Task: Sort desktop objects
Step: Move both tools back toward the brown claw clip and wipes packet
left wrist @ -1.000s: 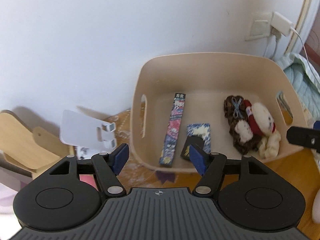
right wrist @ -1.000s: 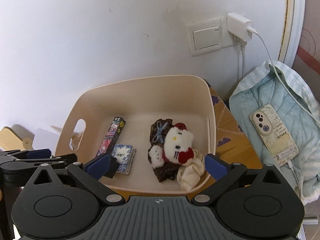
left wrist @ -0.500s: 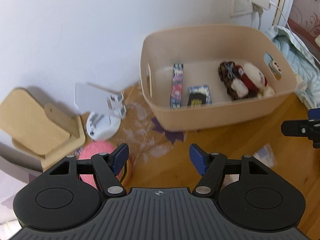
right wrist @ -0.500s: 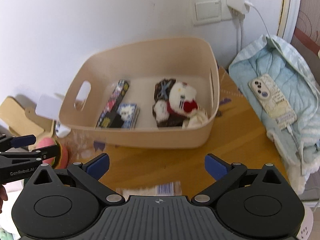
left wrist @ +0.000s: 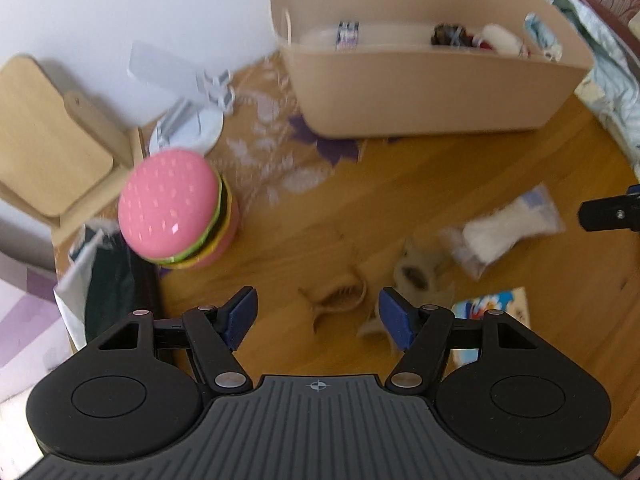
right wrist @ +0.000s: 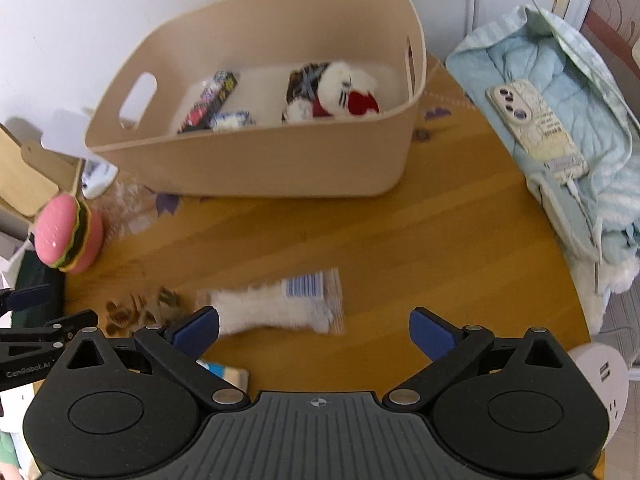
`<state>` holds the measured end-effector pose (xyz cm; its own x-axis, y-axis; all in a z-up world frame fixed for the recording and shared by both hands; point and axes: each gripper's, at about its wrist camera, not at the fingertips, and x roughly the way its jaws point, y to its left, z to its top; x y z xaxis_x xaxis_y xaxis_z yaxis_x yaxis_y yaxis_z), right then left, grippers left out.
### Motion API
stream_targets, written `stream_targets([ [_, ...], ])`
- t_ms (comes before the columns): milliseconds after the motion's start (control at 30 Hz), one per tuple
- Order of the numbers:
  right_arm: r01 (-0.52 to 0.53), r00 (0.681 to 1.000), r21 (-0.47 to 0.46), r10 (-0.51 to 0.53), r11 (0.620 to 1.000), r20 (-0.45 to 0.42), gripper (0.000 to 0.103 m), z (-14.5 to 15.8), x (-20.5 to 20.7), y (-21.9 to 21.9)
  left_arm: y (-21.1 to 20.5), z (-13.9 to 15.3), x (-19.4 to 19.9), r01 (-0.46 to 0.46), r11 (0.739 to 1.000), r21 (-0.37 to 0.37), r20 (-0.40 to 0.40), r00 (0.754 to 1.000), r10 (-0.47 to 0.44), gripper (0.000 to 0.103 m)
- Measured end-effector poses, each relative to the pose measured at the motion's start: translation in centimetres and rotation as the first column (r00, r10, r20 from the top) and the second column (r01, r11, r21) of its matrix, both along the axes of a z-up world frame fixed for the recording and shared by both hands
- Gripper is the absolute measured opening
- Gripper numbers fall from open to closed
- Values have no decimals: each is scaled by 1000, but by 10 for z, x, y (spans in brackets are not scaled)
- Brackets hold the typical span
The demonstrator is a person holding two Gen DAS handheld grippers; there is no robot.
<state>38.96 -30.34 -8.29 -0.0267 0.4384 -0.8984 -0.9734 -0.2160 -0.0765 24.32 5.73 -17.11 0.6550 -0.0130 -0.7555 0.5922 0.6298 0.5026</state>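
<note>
A beige bin (left wrist: 432, 92) (right wrist: 256, 164) stands at the back of the wooden table and holds a plush toy (right wrist: 348, 94), a long printed box (right wrist: 210, 100) and a small blue card. My left gripper (left wrist: 316, 314) is open and empty, above a brown hair claw (left wrist: 340, 298) and a fuzzy brown clip (left wrist: 414, 276). My right gripper (right wrist: 314, 330) is open and empty, just in front of a white furry item in a clear bag (right wrist: 276, 306) (left wrist: 504, 232). A picture card (left wrist: 492, 308) lies by the left gripper's right finger.
A pink burger-shaped toy (left wrist: 176, 208) (right wrist: 68, 236) stands at the left. A white phone stand (left wrist: 188, 100) and a wooden stand (left wrist: 48, 136) are behind it. A blue blanket with a charging phone (right wrist: 536, 128) lies at the right. A dark bag (left wrist: 108, 284) sits at the left edge.
Both grippers have pulled back from over the bin towards the front of the table and tilted down. Loose items on the table have come into view. Both stay open.
</note>
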Motion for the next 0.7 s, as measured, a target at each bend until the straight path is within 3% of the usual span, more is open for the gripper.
stream_targets([
  [233,-46,997,-63,50,997,63,103,-24,-2,-6,15,-13,12,-31,999,30,-28,999,31,69],
  [467,-118,987,-45,122,992,105,103,-36,-10,-2,22,-28,25,-3,995,101,-57,998,9,69],
  [700,-304,934,-42,306,952,183,103,-43,-22,7,20,-33,37,-7,996,93,-73,997,14,69],
])
